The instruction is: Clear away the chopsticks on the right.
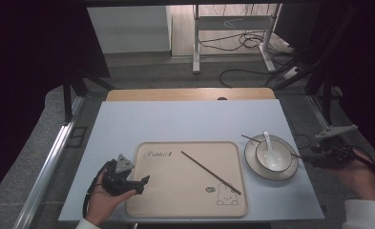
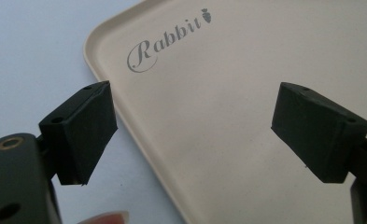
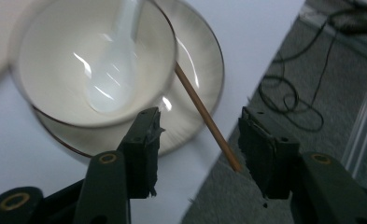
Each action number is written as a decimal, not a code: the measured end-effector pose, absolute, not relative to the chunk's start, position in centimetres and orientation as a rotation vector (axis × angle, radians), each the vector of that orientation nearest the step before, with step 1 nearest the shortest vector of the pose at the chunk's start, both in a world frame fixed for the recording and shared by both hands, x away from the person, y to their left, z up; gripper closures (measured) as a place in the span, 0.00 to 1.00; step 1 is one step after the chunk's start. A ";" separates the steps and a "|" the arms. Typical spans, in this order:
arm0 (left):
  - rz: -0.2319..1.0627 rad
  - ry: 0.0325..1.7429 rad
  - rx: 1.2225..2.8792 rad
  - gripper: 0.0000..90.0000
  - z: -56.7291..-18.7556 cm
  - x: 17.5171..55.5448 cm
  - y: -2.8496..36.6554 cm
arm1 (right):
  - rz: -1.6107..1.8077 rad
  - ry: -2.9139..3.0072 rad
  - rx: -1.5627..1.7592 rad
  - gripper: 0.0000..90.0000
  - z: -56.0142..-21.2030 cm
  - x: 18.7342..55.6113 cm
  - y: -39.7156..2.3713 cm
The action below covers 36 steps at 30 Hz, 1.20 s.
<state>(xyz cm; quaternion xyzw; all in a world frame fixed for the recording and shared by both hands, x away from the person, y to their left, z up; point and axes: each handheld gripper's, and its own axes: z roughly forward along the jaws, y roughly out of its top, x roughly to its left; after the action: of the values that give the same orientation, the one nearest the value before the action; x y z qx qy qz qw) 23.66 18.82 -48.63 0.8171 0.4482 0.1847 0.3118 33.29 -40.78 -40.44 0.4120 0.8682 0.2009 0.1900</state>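
left gripper [image 2: 193, 128] spread over beige rectangular rabbit tray [image 2: 228, 154]; right gripper [image 3: 200, 140] spread around thin brown wooden chopstick [image 3: 204, 116] on white saucer [image 3: 195, 93].

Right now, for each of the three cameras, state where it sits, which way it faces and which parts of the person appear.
High view: above the person's side, looking forward and down on the table; both hands, left gripper and right gripper show.
Left gripper view: rides the left gripper, looking at the beige Rabbit tray; open jaws and a fingertip show.
Right gripper view: rides the right gripper, facing the bowl with spoon on its plate; open jaws flank a chopstick.
Shared: the high view also shows the tray, bowl and chopstick.
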 end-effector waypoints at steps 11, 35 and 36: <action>0.492 1.194 2.148 0.16 -48.6 23.6 19.0 | 0.426 2.505 1.201 0.65 -43.7 36.2 -42.2; 0.492 1.193 2.158 0.15 -48.7 23.6 19.2 | 0.263 2.650 1.080 0.92 -46.1 37.1 -41.5; 0.493 1.192 2.158 0.15 -48.7 23.6 19.2 | 0.283 2.640 1.098 0.93 -45.9 37.1 -41.7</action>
<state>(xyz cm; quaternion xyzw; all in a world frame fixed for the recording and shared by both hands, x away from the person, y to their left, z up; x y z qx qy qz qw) 23.55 19.22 -48.68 0.8165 0.4511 0.1863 0.3085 37.11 -41.66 -45.88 0.3788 0.9105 0.0974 0.1338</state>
